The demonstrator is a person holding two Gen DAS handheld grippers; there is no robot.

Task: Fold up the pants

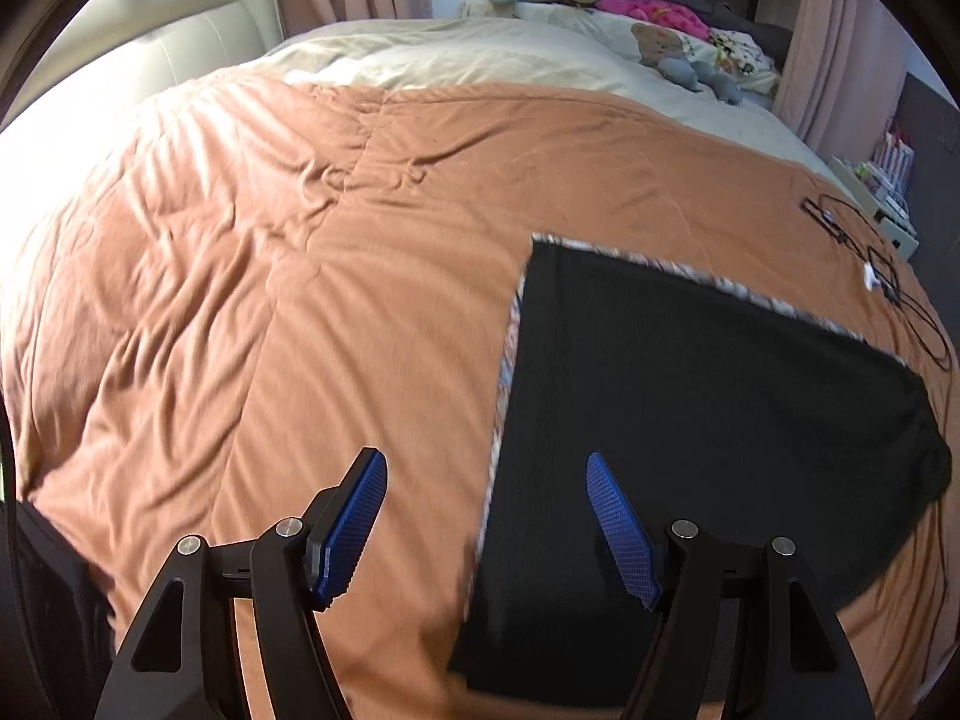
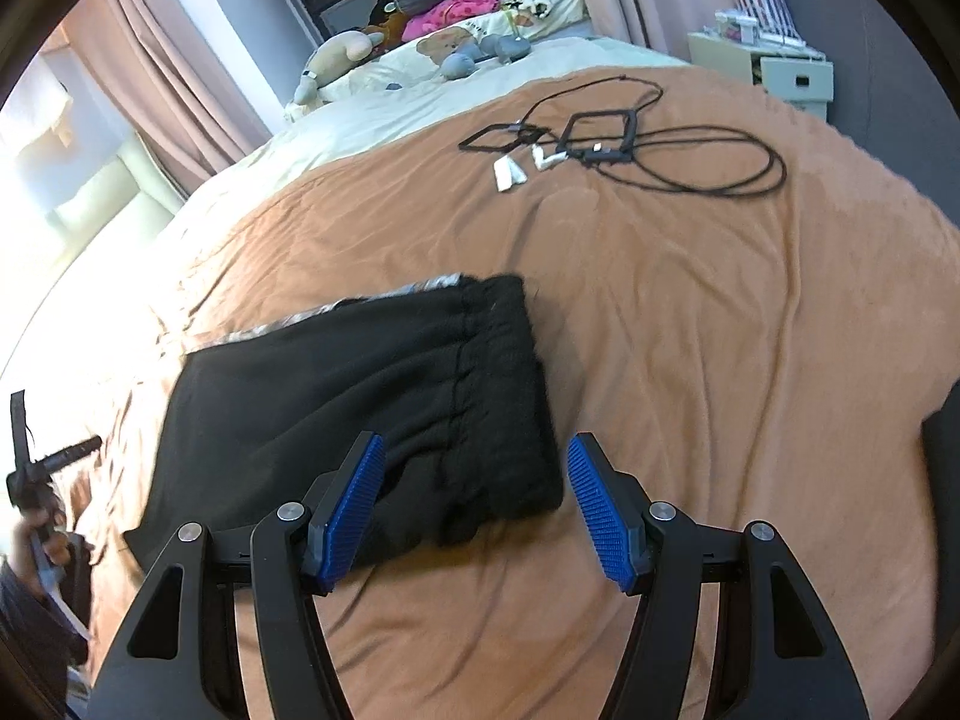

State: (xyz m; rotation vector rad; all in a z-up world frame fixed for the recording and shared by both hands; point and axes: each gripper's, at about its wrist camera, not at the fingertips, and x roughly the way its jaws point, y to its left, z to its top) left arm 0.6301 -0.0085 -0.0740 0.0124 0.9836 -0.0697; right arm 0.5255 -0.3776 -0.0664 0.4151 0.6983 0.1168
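Note:
The black pants lie folded into a flat rectangle on the orange blanket, with a patterned lining showing along the far and left edges. In the right wrist view the pants show their gathered waistband end at the right. My left gripper is open and empty, above the pants' left edge. My right gripper is open and empty, just above the waistband corner. Neither touches the cloth.
Black cables and small white earbuds lie on the blanket beyond the pants. Stuffed toys and pillows sit at the head of the bed. A white bedside unit stands at the right. The other hand-held gripper shows at the left edge.

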